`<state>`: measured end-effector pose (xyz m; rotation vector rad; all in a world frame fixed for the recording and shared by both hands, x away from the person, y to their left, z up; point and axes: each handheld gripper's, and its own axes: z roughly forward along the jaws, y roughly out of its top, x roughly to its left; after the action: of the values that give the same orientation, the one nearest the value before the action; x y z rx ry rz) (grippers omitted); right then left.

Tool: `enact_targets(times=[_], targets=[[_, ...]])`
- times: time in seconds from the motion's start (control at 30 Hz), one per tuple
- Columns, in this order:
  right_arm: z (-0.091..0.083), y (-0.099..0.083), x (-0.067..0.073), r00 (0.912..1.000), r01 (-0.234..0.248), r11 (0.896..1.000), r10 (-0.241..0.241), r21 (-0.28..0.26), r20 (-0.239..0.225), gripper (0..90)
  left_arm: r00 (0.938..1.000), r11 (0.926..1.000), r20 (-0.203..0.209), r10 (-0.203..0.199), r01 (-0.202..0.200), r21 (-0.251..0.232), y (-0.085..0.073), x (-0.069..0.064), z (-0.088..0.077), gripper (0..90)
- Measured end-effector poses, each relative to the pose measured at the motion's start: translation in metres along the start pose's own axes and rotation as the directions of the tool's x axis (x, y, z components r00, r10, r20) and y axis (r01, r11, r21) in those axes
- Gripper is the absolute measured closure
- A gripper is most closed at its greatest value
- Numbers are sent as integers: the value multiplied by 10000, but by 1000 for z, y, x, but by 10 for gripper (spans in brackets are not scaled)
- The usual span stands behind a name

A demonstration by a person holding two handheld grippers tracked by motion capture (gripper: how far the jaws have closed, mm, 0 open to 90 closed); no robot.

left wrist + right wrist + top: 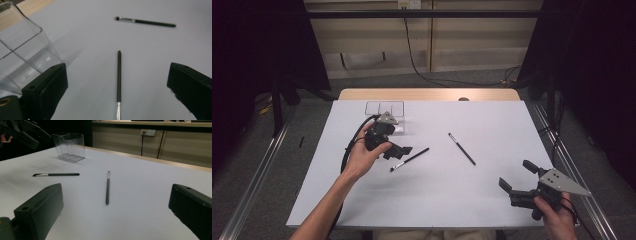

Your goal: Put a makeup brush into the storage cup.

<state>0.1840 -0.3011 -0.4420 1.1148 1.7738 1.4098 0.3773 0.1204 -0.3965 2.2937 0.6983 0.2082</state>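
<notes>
Two slim black makeup brushes lie on the white table. The nearer brush [409,159] [119,80] [56,174] lies straight ahead between the wide-apart jaws of my left gripper [398,151] [117,71] [23,131], which is open and empty, ferrule end toward it. The second brush [462,149] [146,22] [107,187] rests farther right, at the table's middle. My right gripper [518,175] [117,187] stands open and empty near the front right corner, facing that second brush from a distance. A clear plastic organizer [384,112] [22,55] [70,146] stands just behind the left gripper.
The white table top [492,120] has a wooden strip along its far edge. Dark curtains hang at both sides and a cable runs down the back wall. A black cable trails from the left gripper along the person's forearm.
</notes>
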Motion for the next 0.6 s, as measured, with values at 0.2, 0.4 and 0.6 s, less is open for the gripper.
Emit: enact_targets(times=[0.2, 0.4, 0.6], targets=[[0, 0, 1, 10000, 40, 10000, -40, 38, -68, 0, 9996, 9921, 39, -292, 285, 1226, 3, 2, 6, 35], [2, 0, 1, 9999, 68, 9999, -66, 132, -158, 0, 9997, 9827, -61, -221, 228, 1840, 2, 4, 13, 44], [3, -1, 2, 9998, 107, 9998, -104, 189, -165, 0, 9996, 9617, -271, -68, 139, 2736, 0, 6, 21, 42]])
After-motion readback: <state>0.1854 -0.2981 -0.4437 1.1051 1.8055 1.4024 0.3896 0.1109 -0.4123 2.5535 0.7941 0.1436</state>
